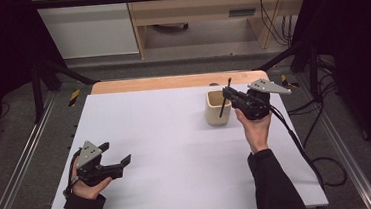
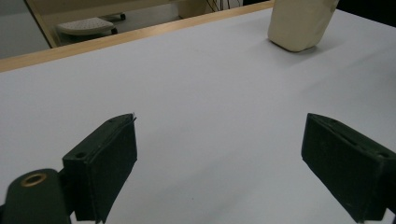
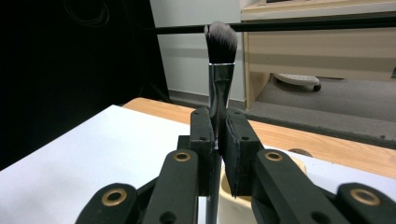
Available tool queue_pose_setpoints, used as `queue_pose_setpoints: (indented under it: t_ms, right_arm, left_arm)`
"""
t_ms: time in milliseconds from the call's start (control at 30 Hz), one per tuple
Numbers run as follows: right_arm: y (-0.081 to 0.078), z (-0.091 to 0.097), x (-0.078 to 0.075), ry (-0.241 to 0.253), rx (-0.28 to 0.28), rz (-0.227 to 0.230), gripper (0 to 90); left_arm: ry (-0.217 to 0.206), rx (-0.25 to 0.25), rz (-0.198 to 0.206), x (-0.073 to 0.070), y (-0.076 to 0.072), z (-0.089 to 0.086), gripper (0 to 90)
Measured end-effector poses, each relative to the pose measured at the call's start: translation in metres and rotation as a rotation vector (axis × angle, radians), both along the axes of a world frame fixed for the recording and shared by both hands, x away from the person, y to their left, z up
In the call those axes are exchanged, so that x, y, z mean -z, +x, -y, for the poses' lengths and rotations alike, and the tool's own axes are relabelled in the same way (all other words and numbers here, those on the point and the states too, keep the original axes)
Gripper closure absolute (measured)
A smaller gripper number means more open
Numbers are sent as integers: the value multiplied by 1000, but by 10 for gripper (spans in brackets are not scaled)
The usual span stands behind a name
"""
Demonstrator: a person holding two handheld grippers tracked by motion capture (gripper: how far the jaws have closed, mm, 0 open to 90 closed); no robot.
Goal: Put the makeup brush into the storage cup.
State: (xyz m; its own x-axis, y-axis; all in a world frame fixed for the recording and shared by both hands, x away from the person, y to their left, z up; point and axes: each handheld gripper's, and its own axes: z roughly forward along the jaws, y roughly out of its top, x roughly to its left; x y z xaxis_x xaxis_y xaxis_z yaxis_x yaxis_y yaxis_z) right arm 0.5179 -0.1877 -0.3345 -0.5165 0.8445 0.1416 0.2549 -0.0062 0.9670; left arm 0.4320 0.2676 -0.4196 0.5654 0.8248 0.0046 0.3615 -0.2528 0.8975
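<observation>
1. Starting at the right gripper [image 3: 217, 140]: its two black jaws are pinched tight on the shiny metal ferrule and black handle of a makeup brush [image 3: 220, 60] with a dark, grey-tipped bristle head. Bristles point up and the handle runs down below the jaws.

2. My guess on the grip: holding it up near the ferrule leaves the long handle end free, so it can go tail-first into a holder.

3. That holder is the cream-coloured, squarish ceramic cup [image 1: 218, 108], which I'll use as the landmark. In the high view the right gripper [image 1: 229, 95] hangs just beside the cup's right rim, and the makeup brush [image 1: 224, 99] slants over the opening with its lower end at or inside the mouth. I can't tell if the tip touches the bottom.

4. In the right gripper view the cup's pale rim [image 3: 299, 163] peeks out right under the jaws, so the brush is pretty much lined up above it. Looks to me like it's mid-drop-in (or mid-lift-out, honestly can't say).

5. The left gripper [image 1: 115, 155] sits well apart from the cup, toward the near left of the white table top [image 1: 166, 136]. Its jaws are spread wide with nothing between them, just resting low, probably parked out of the way.

6. From the left gripper view the cup [image 2: 299, 25] is far off across bare table.
</observation>
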Motion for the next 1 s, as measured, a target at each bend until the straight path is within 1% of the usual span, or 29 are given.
queue_pose_setpoints:
  t_ms: [33, 233, 300, 500, 733, 867, 1000]
  right_arm:
    - [1, 0, -1, 1, 3, 0, 831]
    - [8, 1, -5, -4, 24, 4, 832]
    - [11, 2, -8, -12, 35, 10, 832]
    - [18, 3, -14, -15, 60, 14, 832]
    - [28, 4, -19, -9, 87, 21, 832]
    - [34, 4, -21, -12, 107, 25, 832]
    - [40, 2, -19, -16, 118, 21, 832]
  left_arm:
    - [-4, -1, -1, 1, 0, 1, 101]
    - [15, 10, -12, 3, 1, 3, 99]
    - [17, 11, -13, 4, 1, 4, 98]
    - [22, 21, -19, 5, 1, 6, 96]
    - [26, 26, -19, 6, 1, 7, 95]
    - [26, 29, -20, 6, 1, 8, 95]
    - [25, 31, -19, 6, 1, 8, 95]
